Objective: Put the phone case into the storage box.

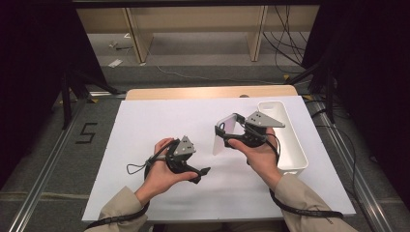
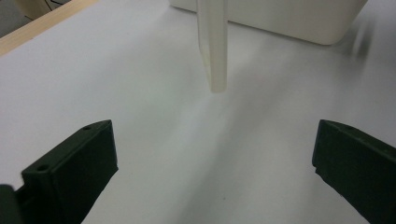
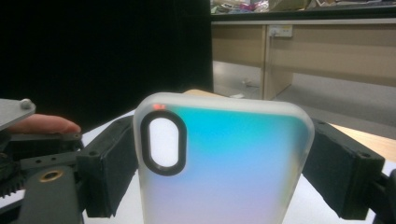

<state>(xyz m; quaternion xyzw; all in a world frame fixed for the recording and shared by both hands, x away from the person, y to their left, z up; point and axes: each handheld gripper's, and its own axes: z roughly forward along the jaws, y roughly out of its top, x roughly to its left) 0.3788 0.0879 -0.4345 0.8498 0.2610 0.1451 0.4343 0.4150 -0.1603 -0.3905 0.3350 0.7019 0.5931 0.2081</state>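
Note:
A translucent phone case with a blue-to-pink sheen and an oval camera cut-out stands upright over the white sheet. My right gripper is shut on it across its width. In the right gripper view both black pads press the sides of the case. My left gripper is lower left of it, open, with nothing between its jaws. In the left gripper view the jaws of the left gripper stand wide apart over bare sheet. There the case hangs edge-on ahead, apart from them.
A long white tray lies along the right side of the white sheet, also seen behind the case as the tray. The wooden table edge shows at the back. Dark stands and cables flank the table.

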